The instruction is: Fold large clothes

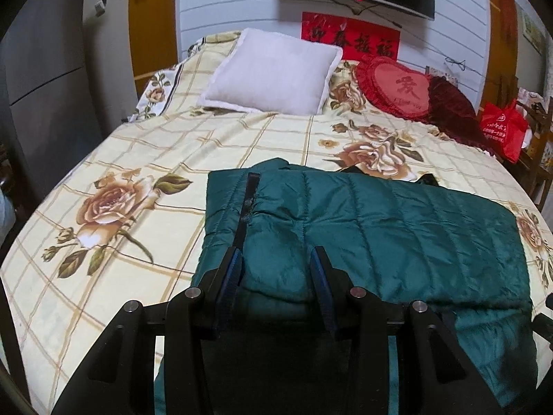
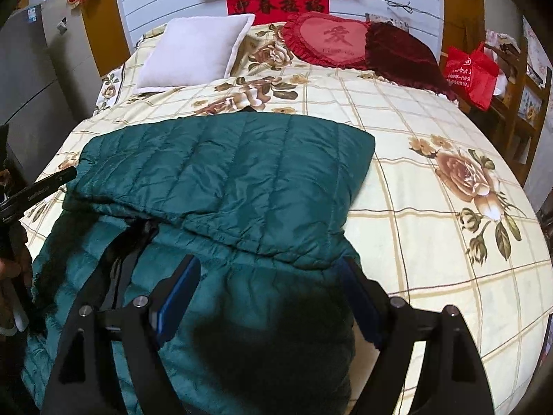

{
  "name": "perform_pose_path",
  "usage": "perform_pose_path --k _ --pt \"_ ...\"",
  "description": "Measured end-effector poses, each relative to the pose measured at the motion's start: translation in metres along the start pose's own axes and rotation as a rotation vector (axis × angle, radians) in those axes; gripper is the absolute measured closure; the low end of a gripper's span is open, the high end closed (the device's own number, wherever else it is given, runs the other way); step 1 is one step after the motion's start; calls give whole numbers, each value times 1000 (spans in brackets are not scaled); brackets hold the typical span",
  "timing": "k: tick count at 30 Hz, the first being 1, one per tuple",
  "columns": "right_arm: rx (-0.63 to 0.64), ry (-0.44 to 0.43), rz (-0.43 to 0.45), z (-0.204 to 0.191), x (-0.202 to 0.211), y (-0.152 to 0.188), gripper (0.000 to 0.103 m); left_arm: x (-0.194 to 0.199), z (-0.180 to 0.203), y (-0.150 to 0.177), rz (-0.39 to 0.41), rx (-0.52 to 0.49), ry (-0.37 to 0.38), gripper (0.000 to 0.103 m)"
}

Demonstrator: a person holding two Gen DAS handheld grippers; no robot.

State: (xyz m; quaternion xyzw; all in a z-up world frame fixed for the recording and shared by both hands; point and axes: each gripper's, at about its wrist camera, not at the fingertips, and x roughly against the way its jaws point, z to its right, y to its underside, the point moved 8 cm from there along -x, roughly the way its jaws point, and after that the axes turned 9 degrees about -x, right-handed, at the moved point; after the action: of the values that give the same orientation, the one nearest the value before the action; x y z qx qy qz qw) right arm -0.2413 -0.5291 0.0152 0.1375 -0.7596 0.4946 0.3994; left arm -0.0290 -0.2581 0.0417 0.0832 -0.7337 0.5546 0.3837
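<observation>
A dark green quilted down jacket [image 1: 380, 228] lies partly folded on the bed, its upper part folded over the lower part; it also shows in the right wrist view [image 2: 235, 173]. A black zipper strip [image 1: 247, 207] runs along its left side. My left gripper [image 1: 276, 259] is open, its blue-padded fingers astride a ridge of the jacket's near left part. My right gripper [image 2: 269, 269] is open wide, just over the jacket's near right part below the folded edge. The left gripper's body [image 2: 38, 186] shows at the left edge of the right wrist view.
The bed [image 1: 138, 159] has a cream floral checked cover. A white pillow [image 1: 273, 72], a red heart cushion [image 1: 397, 86] and a dark red cushion [image 1: 449, 107] lie at its head. A red bag [image 1: 503, 131] stands on a wooden chair at the right. A grey cabinet [image 1: 45, 79] stands left.
</observation>
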Motion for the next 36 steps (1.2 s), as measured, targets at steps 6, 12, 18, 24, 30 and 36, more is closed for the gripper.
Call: perform_pose_path --k 6,12,18,24,30,36 --pt "26 -10 -3 -13 12 10 19 28 3 8 31 -16 9 47" --pt "30 -17 -16 -18 21 23 19 48 4 18 39 -23 20 47" --pt "36 -10 -26 -17 34 35 19 64 0 36 28 -34 24 47" --pt "35 -7 -40 -14 44 50 19 76 -13 61 -12 -31 27 47" --pt "18 8 -63 -4 53 66 18 86 -29 92 -67 -26 35 47" --pt "-4 15 -95 8 59 86 18 91 -46 116 -115 1 31 47"
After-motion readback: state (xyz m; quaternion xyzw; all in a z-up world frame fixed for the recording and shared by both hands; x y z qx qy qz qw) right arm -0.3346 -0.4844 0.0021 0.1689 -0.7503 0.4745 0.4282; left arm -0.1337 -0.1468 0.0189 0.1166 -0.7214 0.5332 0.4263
